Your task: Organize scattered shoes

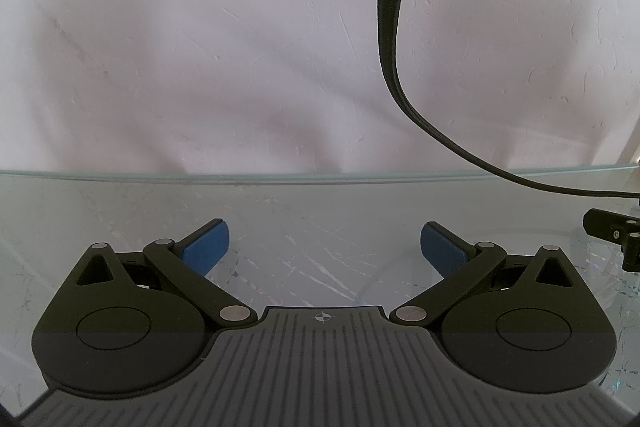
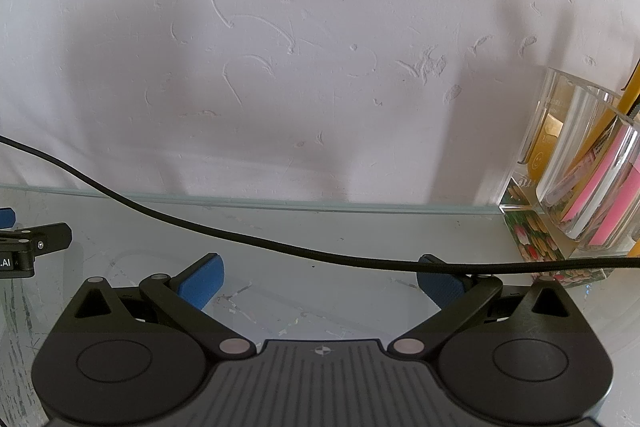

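No shoes appear in either view. My left gripper (image 1: 324,247) rests low over a glass tabletop (image 1: 320,211), open, with nothing between its blue pads (image 1: 208,247). My right gripper (image 2: 320,283) sits the same way over the glass tabletop (image 2: 280,227), open and holding nothing, blue pads (image 2: 202,283) spread wide. Both point at a white plastered wall. The right gripper's black linkage (image 1: 612,231) shows at the right edge of the left wrist view. Part of the left gripper (image 2: 32,243) shows at the left edge of the right wrist view.
A black cable (image 1: 390,27) hangs down and runs right across the glass. The same kind of cable (image 2: 240,241) crosses in front of the right gripper. A clear acrylic holder (image 2: 580,167) with pink and yellow items stands at the far right by the wall (image 2: 320,47).
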### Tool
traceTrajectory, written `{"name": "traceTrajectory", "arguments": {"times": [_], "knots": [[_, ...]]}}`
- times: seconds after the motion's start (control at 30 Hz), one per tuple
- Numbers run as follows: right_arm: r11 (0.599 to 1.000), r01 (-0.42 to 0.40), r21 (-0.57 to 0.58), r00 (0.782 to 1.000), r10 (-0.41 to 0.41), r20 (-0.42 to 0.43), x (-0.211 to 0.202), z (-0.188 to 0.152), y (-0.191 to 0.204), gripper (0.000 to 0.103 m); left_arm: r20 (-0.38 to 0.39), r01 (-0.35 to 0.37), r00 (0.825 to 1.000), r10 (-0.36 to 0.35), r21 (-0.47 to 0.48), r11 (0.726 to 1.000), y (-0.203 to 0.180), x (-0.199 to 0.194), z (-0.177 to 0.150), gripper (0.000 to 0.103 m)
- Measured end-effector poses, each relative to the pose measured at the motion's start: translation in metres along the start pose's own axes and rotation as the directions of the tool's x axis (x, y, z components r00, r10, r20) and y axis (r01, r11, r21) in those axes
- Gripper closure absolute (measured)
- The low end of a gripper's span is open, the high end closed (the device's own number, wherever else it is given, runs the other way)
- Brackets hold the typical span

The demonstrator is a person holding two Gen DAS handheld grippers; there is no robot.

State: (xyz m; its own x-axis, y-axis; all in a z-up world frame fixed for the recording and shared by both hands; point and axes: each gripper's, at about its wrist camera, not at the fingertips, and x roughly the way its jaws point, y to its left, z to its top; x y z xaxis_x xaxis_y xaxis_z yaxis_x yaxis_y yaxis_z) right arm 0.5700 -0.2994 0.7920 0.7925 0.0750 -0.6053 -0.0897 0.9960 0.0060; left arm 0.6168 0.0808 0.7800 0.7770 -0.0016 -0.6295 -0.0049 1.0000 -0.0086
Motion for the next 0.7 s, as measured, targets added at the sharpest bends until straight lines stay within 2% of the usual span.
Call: {"name": "traceTrajectory", "arguments": {"times": [0.7], "knots": [[1.000, 0.000, 0.000, 1.000, 0.000, 0.000, 0.0004, -0.0001, 0.0002, 0.000, 0.000, 0.000, 1.000, 0.000, 0.000, 1.000, 0.0011, -0.0004, -0.0005, 0.000]]}}
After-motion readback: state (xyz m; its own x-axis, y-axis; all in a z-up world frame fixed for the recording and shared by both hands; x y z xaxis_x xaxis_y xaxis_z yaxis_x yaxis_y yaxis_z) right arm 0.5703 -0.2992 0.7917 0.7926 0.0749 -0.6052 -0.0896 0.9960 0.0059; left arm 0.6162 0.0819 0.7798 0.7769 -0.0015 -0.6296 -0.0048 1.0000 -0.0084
